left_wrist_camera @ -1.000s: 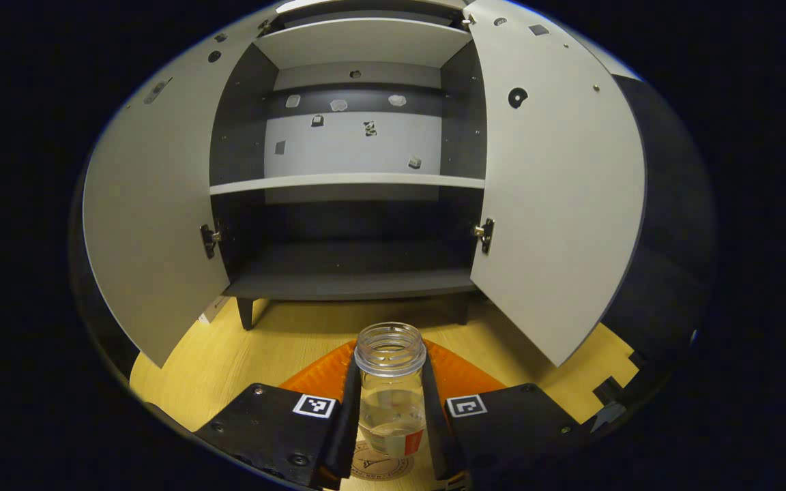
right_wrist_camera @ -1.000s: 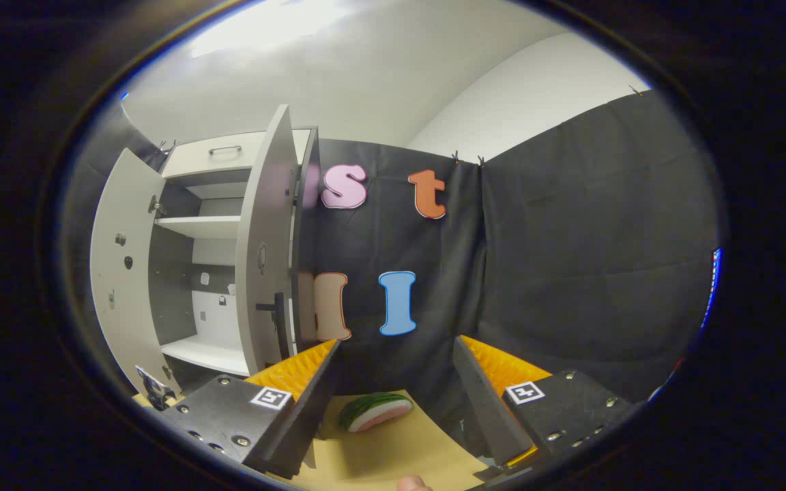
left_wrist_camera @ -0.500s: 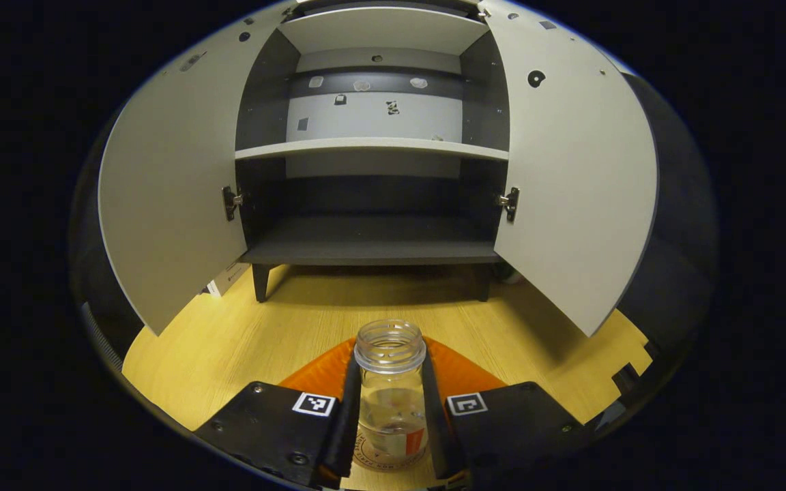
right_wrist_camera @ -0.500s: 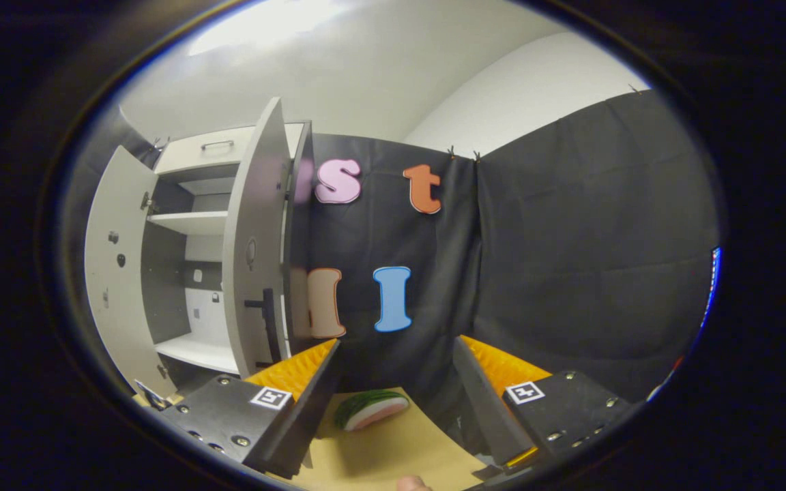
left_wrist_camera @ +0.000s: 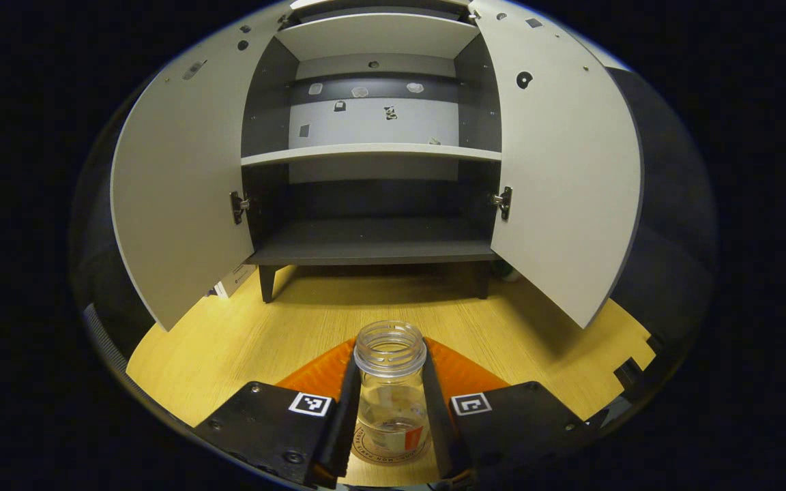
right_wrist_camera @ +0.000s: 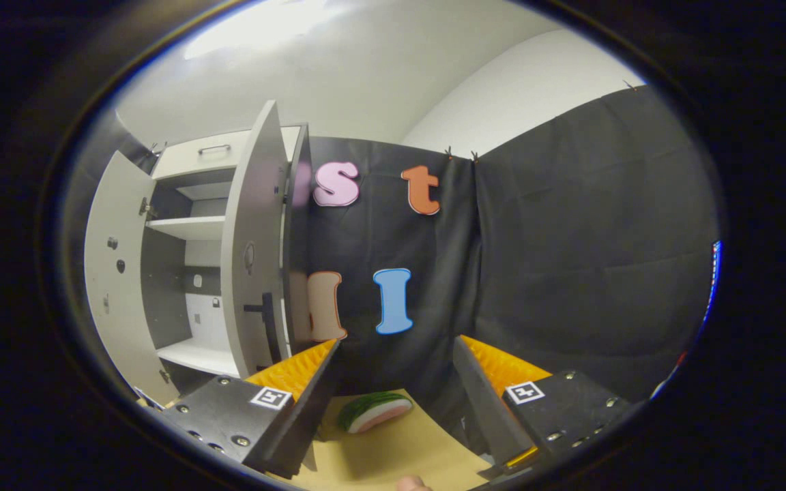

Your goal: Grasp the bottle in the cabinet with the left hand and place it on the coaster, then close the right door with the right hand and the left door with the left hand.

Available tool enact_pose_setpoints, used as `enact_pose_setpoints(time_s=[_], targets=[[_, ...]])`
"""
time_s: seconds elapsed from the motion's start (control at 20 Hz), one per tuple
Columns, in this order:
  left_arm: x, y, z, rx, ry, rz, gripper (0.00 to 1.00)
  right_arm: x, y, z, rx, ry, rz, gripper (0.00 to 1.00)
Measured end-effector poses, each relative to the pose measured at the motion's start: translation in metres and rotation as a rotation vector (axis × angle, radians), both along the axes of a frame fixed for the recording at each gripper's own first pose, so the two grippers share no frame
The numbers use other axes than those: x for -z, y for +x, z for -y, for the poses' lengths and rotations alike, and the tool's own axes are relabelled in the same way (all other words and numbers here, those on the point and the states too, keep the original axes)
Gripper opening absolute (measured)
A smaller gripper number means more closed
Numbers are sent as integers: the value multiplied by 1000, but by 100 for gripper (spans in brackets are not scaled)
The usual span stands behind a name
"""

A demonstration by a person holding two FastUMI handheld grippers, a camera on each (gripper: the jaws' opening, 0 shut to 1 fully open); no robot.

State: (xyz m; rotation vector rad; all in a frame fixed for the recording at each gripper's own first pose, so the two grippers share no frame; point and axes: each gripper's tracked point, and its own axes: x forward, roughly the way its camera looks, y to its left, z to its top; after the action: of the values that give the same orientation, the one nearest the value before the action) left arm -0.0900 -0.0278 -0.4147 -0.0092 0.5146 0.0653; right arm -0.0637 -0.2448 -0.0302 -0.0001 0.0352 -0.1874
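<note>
Clear bottle [left_wrist_camera: 391,392] gripped upright by left tongs [left_wrist_camera: 390,429], on coaster [left_wrist_camera: 390,451]. Right tongs [right_wrist_camera: 393,395] spread wide, empty. Both cabinet [left_wrist_camera: 372,170] doors open.

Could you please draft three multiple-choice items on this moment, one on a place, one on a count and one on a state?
1. Where is the bottle?
A. on the cabinet's lower shelf
B. between the left gripper fingers, over the coaster
C. lying on the table beside the watermelon slice

2. How many cabinet doors stand open?
A. none
B. one
C. two

3. How does the right gripper stand?
A. open, holding nothing
B. shut on the door handle
C. shut on the watermelon slice

Answers:
1 B, the fingers flank the bottle above the round coaster.
2 C, the left door and the right door both swing outward.
3 A, its fingers are spread with the watermelon slice lying beyond them.
</note>
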Motion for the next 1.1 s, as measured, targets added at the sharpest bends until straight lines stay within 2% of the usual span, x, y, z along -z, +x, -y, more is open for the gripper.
enact_pose_setpoints(time_s=[0.15, 0.4, 0.65, 0.85, 0.9, 1.05, 1.1], targets=[[6, -7, -1, -11, 1, -33, 53, -2, 0, -2, -5, -2, 3, 98], [-2, -7, -1, -13, -6, -12, 54, 1, -2, 1, -5, -2, -8, 98], [-10, -7, 0, -8, -11, 10, 66, 3, -3, -3, -15, -4, -19, 98], [-19, -9, 2, 0, -11, 25, 72, 4, -5, -5, -21, -6, -18, 98], [-21, -8, 3, 3, -8, 30, 70, 5, -5, -5, -21, -5, -17, 98], [-33, -8, 5, 8, -7, 53, 72, 4, -6, -5, -20, -1, -15, 98], [-37, -8, 7, 10, -12, 61, 76, 5, -8, -4, -19, 1, -13, 98]])
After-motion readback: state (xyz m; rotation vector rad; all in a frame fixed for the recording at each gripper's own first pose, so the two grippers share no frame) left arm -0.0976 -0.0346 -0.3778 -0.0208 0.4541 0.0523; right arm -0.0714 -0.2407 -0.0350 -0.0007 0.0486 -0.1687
